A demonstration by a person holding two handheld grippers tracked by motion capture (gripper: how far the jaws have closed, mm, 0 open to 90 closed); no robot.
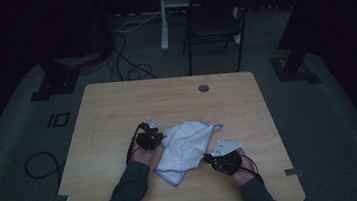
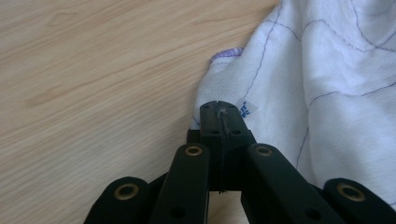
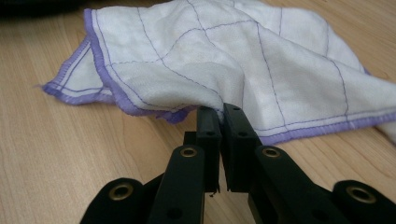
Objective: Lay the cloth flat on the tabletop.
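no words or numbers can be read anywhere. the cloth (image 2: pixel 327 84) carries a small white tag (image 2: pixel 245 108) with a blue mark, possibly a logo, too blurred to make out.

White cloth (image 3: pixel 224 60) with purple grid lines and hem; pale wood-grain table (image 1: pixel 117 112).

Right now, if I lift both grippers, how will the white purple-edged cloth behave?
Probably floppy: the white purple-edged cloth already lies in soft folds. It looks thin, so likely light. Both grippers pinch only its edges, so the middle should sag.
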